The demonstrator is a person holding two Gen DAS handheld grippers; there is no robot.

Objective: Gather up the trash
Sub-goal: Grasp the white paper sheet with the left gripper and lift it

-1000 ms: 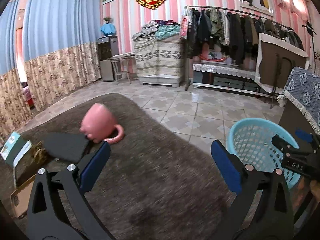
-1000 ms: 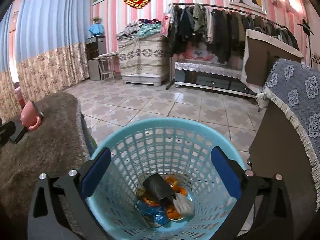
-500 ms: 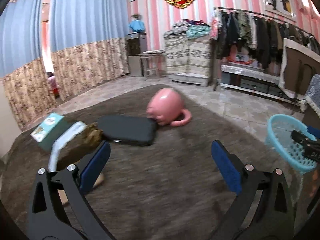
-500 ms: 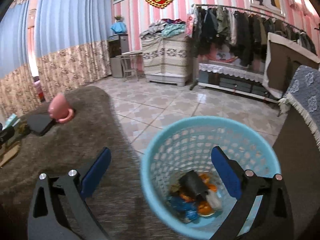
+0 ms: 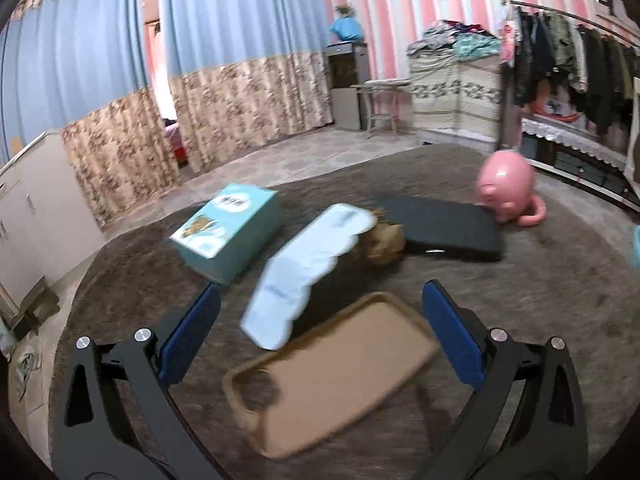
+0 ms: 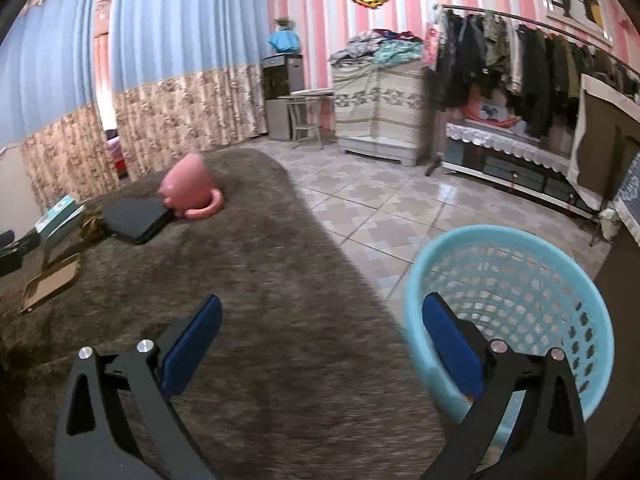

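Note:
My left gripper [image 5: 320, 336] is open and empty above the brown rug [image 5: 560, 300]. Just beyond its fingers lie a tan phone case [image 5: 332, 376], a pale blue wrapper [image 5: 308, 268] over a crumpled brown scrap [image 5: 384, 240], and a teal box [image 5: 228, 232]. My right gripper [image 6: 320, 344] is open and empty over the rug's [image 6: 260, 300] edge. The light blue mesh basket [image 6: 520, 280] stands on the floor at its right finger; its contents are hidden. The left gripper shows at the far left of the right wrist view [image 6: 12, 248].
A black pouch [image 5: 444, 228] and an overturned pink mug [image 5: 508, 188] lie further on the rug; both also show in the right wrist view, the pouch [image 6: 136, 216] and the mug [image 6: 192, 188]. Tiled floor [image 6: 400, 208], a clothes rack [image 6: 520, 52] and cabinets lie beyond. White cabinets [image 5: 36, 208] stand at left.
My left gripper has swung left across the rug, from the basket side to the case, wrapper and box. My right gripper has moved left off the basket toward the rug.

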